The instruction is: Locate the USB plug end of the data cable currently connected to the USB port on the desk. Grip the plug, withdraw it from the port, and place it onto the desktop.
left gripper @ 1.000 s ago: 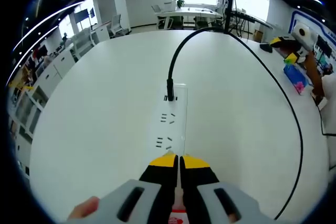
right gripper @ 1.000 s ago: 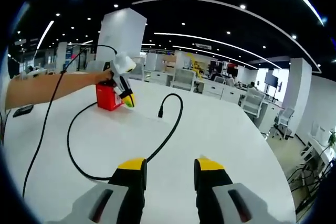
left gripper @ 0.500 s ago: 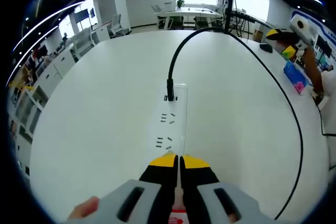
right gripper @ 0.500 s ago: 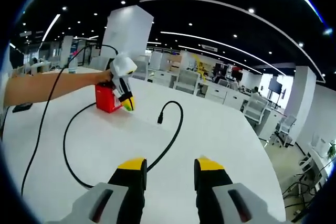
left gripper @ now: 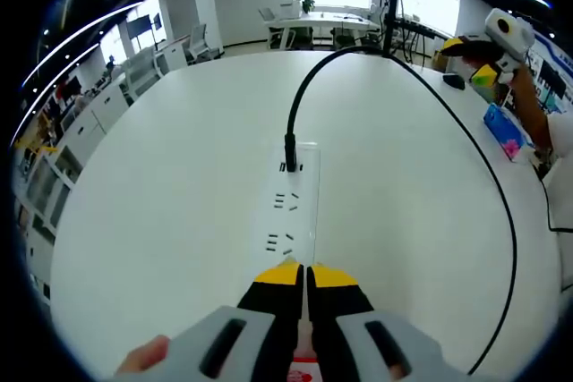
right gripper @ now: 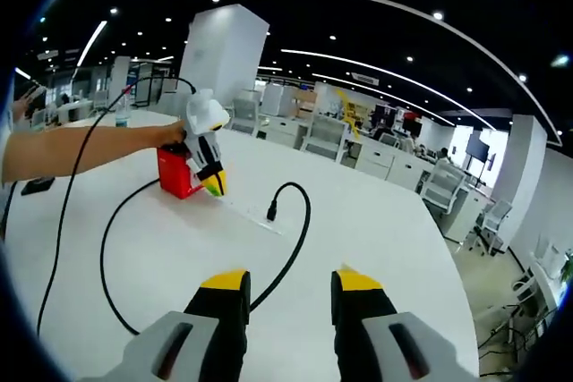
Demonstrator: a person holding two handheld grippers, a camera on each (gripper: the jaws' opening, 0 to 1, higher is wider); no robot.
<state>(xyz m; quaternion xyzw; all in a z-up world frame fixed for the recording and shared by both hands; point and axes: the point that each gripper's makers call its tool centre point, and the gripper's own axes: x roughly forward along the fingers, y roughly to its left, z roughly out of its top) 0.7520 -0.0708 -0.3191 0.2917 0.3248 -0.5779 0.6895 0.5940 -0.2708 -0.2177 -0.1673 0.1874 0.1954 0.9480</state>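
Observation:
A white power strip [left gripper: 297, 207] lies flat on the white desk [left gripper: 179, 176], running away from my left gripper [left gripper: 305, 272]. A black USB plug [left gripper: 289, 152] stands in the strip's far end, and its black cable [left gripper: 488, 167] arcs back and loops down the right side. My left gripper is shut, its yellow tips pressed on the strip's near end. My right gripper [right gripper: 288, 281] hangs open above the desk with nothing between its fingers. From there the plug [right gripper: 271, 214], the strip [right gripper: 242, 215] and the left gripper [right gripper: 208, 154] lie ahead to the left.
A red box [right gripper: 175, 172] sits at the strip's near end under the left gripper. A person's arm [right gripper: 81, 149] reaches in from the left. A blue item [left gripper: 503, 130] and a dark mouse [left gripper: 453, 81] lie at the desk's far right. Office desks and chairs stand beyond.
The right gripper's view has shifted a little, bringing the plug and strip lower and nearer the centre. In the left gripper view the right gripper has risen at the far right. The left gripper is still.

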